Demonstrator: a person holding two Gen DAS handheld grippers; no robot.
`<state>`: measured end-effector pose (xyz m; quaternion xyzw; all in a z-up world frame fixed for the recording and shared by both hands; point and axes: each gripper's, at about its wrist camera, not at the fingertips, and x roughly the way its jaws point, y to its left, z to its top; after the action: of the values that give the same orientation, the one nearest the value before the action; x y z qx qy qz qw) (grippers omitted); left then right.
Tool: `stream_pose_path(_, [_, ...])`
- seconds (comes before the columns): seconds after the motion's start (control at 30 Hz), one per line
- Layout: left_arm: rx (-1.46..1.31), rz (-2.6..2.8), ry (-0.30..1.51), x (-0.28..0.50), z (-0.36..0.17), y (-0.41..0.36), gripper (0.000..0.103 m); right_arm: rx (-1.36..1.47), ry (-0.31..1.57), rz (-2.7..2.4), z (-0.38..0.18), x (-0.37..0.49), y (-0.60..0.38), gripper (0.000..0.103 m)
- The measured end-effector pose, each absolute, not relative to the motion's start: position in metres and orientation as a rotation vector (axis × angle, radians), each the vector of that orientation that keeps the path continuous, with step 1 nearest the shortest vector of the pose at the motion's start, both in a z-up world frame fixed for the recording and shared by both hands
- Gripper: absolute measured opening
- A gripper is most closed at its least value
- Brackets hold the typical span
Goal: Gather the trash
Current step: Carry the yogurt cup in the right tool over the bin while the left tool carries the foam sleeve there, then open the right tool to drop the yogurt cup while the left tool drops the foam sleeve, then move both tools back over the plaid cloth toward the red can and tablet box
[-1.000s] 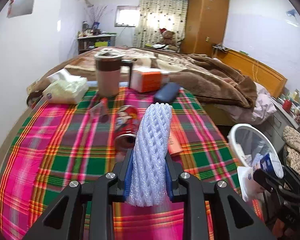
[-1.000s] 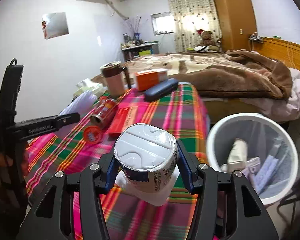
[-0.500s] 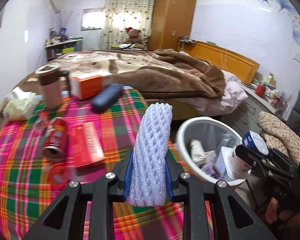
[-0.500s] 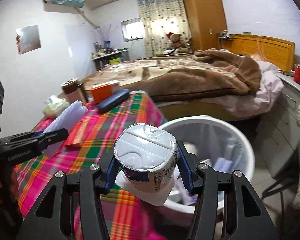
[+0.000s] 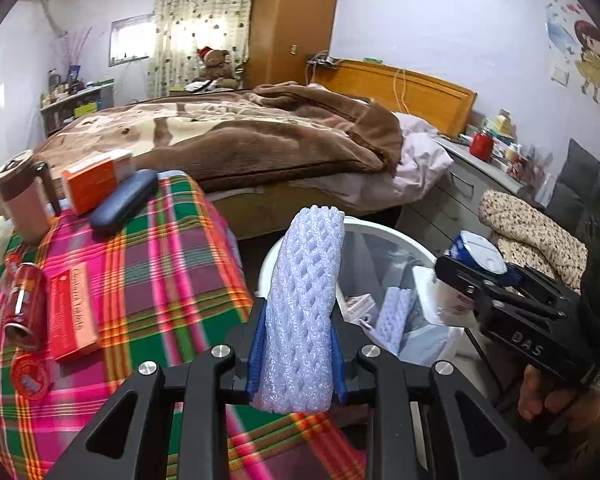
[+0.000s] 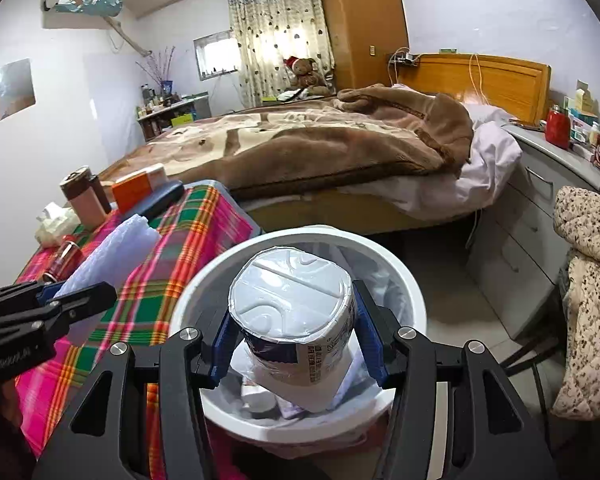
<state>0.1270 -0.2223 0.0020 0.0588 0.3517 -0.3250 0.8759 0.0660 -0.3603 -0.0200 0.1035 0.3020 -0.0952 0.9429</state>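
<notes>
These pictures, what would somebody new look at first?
Probably the white foam net squeezed in the left gripper, and the sealed cup squeezed in the right gripper right over the white trash bin. Next, the bright plaid tablecloth beside the bin.

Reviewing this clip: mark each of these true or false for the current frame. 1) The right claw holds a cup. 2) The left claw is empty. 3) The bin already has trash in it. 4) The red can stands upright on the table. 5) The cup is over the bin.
1) True: the right claw is shut on a foil-lidded cup.
2) False: the left claw grips a white foam net sleeve.
3) True: the white bin holds wrappers and other scraps.
4) False: the red can lies on its side on the plaid tablecloth.
5) True: in the right wrist view the cup sits over the bin's opening.
</notes>
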Motion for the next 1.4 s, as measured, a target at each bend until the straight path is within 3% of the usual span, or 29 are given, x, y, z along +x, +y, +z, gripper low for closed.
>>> stream_pose_path(0.67, [0.155, -0.702, 0.809, 0.139, -0.029, -0.273, 0.028, 0.239, 0.69, -0.215, -0.041, 0.084, -0.394, 0.054])
stream_pose_path(0.73, [0.161, -0.693, 0.799, 0.14, -0.029, -0.272, 0.031, 0.237, 0.696, -0.217, -0.043, 0.084, -0.395, 0.054])
stream_pose_path(0.8, [0.147, -0.689, 0.803, 0.143, -0.029, -0.269, 0.044, 0.236, 0.704, -0.214, -0.044, 0.084, -0.395, 0.054])
stream_pose_path(0.9, [0.135, -0.688, 0.801, 0.143, -0.027, -0.264, 0.049, 0.222, 0.708, -0.221, -0.045, 0.084, -0.394, 0.055])
stream_pose_path(1.0, [0.137, -0.684, 0.789, 0.143, -0.025, -0.261, 0.057, 0.224, 0.698, -0.223, -0.043, 0.083, -0.394, 0.067])
stream_pose_path(1.4, [0.1, -0.643, 0.768, 0.145, -0.015, -0.231, 0.059, 0.237, 0.653, -0.232, -0.032, 0.08, -0.386, 0.069])
